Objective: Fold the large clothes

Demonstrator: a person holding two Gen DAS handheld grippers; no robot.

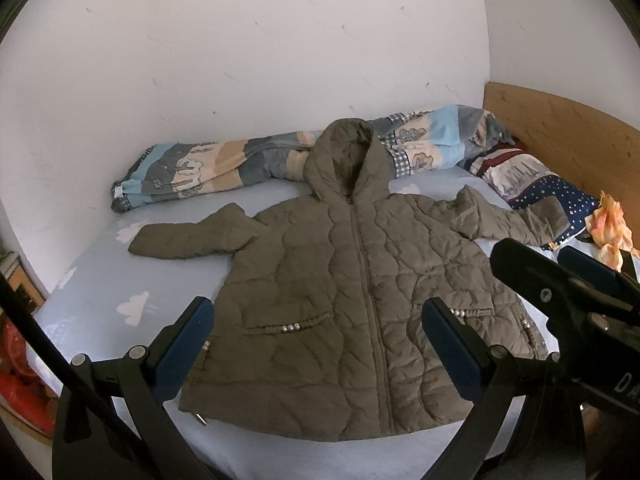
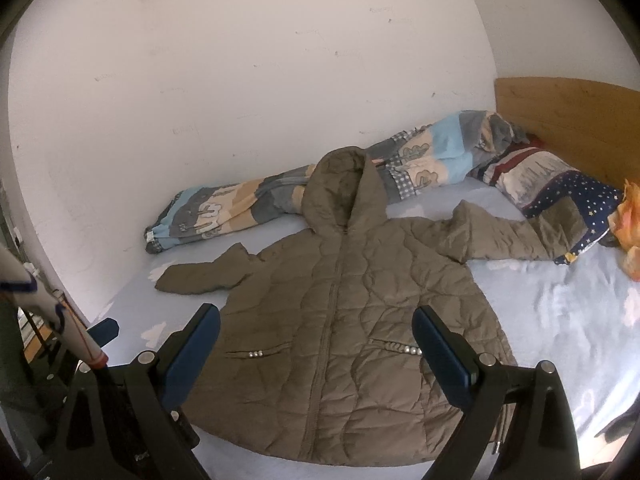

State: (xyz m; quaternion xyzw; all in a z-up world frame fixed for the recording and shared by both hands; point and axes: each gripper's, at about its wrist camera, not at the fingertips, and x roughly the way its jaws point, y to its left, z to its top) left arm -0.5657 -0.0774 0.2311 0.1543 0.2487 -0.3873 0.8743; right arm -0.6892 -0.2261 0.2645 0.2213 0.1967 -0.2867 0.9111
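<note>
One bed (image 1: 100, 280) carried the quilted jacket (image 1: 340, 300) spread flat, hood at twelve o'clock. Both tongs, left (image 1: 320, 336) and right (image 2: 316, 340), hovered wide open, empty. Folding seemed unstarted; next, probably grasp a sleeve (image 1: 188, 240) at nine o'clock.

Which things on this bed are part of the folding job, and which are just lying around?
Part of the job:
- olive quilted hooded jacket, spread flat, zipped
- left gripper, open
- right gripper, open

Lying about:
- rolled patterned blanket
- star-print pillow
- orange cloth
- wooden headboard
</note>
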